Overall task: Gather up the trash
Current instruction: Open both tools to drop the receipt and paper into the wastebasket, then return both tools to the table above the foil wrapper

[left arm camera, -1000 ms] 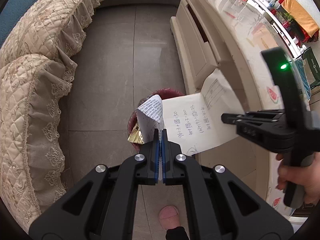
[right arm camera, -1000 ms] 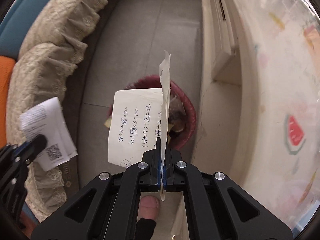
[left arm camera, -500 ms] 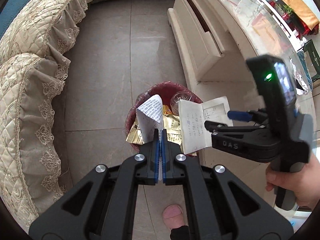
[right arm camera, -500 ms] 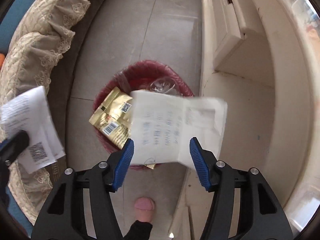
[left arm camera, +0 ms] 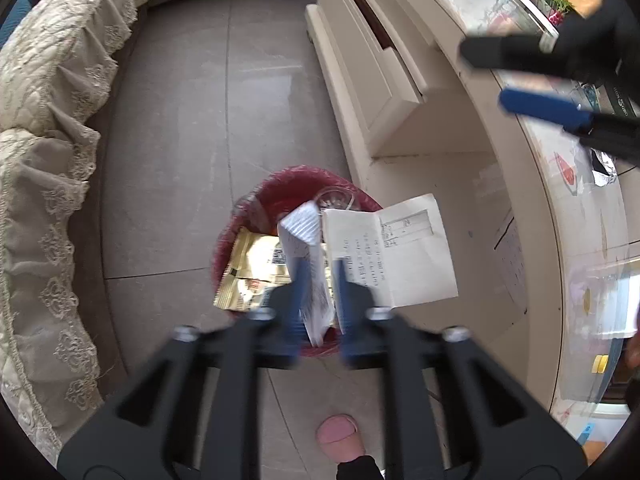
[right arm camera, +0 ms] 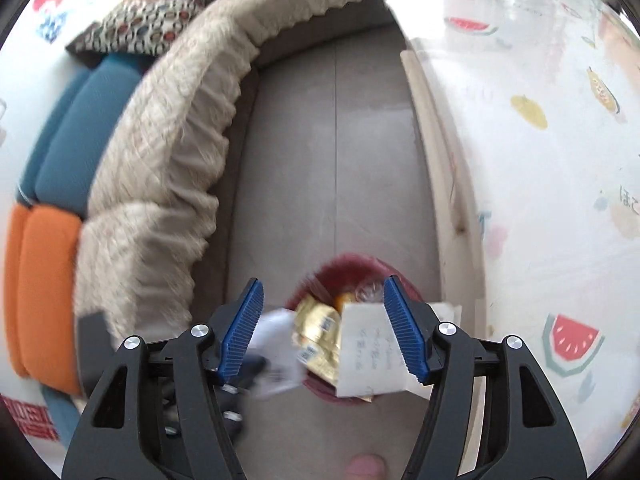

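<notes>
A trash bin (left arm camera: 256,216) stood on the floor (left arm camera: 180,128) between a sofa (left arm camera: 52,120) at left and a table (left arm camera: 580,208) at right.

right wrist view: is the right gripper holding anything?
No. The right gripper is wide open, jaws opening, and the handwritten sheet lies on the red bin below.

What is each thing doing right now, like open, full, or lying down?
Red round trash bin: open, holding trash.
Handwritten white paper sheet: unfolded, lying across the bin's rim.
Printed folded white paper: between opening left gripper jaws.
Right gripper: jaws opening, empty.
</notes>
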Demonstrator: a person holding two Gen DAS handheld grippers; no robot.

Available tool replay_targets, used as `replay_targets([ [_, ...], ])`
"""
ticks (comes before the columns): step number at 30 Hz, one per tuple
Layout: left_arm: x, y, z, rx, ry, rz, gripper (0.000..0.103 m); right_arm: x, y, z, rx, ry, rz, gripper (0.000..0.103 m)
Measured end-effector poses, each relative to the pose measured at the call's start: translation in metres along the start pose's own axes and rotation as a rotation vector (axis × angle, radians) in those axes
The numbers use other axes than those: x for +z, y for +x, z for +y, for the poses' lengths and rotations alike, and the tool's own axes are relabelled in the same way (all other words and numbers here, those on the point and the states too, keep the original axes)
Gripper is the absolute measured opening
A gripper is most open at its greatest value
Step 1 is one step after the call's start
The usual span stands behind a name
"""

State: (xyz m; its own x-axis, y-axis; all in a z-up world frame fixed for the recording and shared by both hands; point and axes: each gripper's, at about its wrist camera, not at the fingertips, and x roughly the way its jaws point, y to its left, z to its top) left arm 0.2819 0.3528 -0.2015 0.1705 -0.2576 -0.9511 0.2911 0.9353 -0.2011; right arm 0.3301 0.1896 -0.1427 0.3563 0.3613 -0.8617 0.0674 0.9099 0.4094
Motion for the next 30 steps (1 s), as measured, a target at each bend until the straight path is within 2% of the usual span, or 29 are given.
replay_targets([
  [2, 0.002, 0.004, -0.002, -0.004, 0.001, 0.004, 0.059, 0.006, -0.007, -0.002, 0.004, 0.016, -0.021, 0.063],
  [4, 0.003, 0.003, -0.003, 0.014, 0.004, -0.001, 0.062, 0.01, -0.014, -0.006, 0.021, 0.037, -0.037, 0.063],
  [5, 0.003, 0.002, -0.002, 0.02, -0.002, -0.002, 0.067, 0.01, -0.018, -0.008, 0.021, 0.043, -0.046, 0.063],
  [10, -0.005, -0.014, 0.008, 0.034, -0.036, -0.005, 0.069, 0.018, -0.045, -0.027, 0.041, 0.073, -0.092, 0.063],
  [13, -0.009, -0.033, 0.006, 0.047, -0.02, -0.029, 0.069, 0.021, -0.067, -0.042, 0.006, 0.074, -0.121, 0.064],
  [16, -0.005, -0.052, -0.006, 0.052, 0.012, -0.05, 0.07, 0.024, -0.095, -0.062, -0.068, 0.065, -0.152, 0.067],
  [17, -0.001, -0.061, -0.015, 0.047, 0.032, -0.061, 0.074, 0.025, -0.108, -0.073, -0.098, 0.068, -0.17, 0.067],
  [19, 0.006, -0.074, -0.031, 0.022, 0.058, -0.077, 0.075, 0.024, -0.126, -0.093, -0.132, 0.084, -0.182, 0.067],
  [22, 0.019, -0.09, -0.07, -0.024, 0.127, -0.099, 0.075, 0.02, -0.153, -0.134, -0.185, 0.141, -0.194, 0.067],
  [24, 0.027, -0.097, -0.103, -0.049, 0.183, -0.114, 0.08, 0.012, -0.172, -0.164, -0.222, 0.186, -0.205, 0.069],
  [30, 0.046, -0.095, -0.189, -0.101, 0.317, -0.123, 0.082, -0.026, -0.216, -0.226, -0.236, 0.299, -0.213, 0.069],
])
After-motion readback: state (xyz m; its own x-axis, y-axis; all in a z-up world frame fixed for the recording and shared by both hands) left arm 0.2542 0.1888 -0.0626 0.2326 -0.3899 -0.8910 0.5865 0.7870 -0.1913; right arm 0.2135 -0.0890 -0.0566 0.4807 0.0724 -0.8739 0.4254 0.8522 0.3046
